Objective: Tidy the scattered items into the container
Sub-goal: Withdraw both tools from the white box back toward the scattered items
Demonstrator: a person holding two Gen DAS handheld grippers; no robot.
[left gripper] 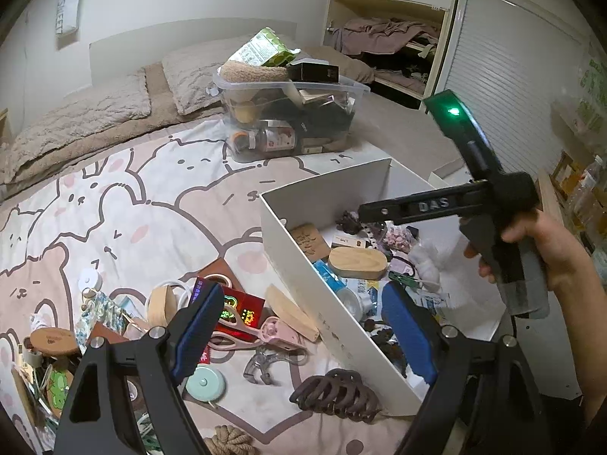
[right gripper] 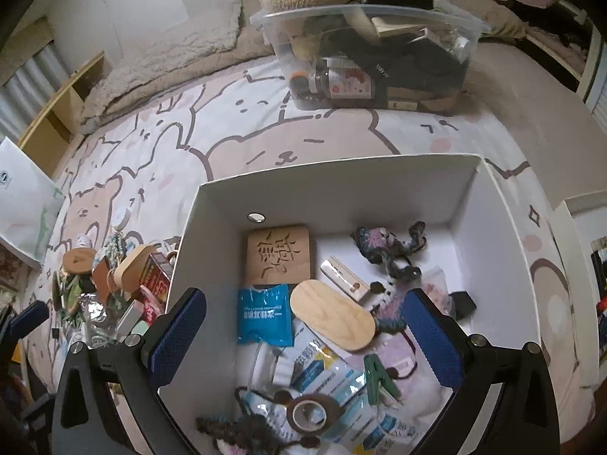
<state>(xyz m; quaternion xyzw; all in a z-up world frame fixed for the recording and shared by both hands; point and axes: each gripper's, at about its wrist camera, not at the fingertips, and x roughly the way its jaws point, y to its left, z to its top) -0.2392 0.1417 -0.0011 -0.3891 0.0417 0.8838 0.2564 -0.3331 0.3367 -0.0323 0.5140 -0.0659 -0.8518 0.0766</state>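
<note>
I had the right tongs (right gripper: 303, 326) hovering above the white box (right gripper: 379, 174), fingers spread apart with nothing between them; from the left wrist view my right hand (left gripper: 538, 250) gripped its handle over the box's far side. The left tongs (left gripper: 303, 326) sat lower, also spread and empty, straddling the box's near wall above the clutter on the bed (left gripper: 132, 204). Pink scissors (left gripper: 258, 335), a brown claw clip (left gripper: 337, 394) and a mint tape measure (left gripper: 205, 383) lay just outside that wall. Inside, a wooden oval lid (right gripper: 332, 314) and green clip (right gripper: 379, 377) rested among packets, leaving bare floor toward the far right corner.
</note>
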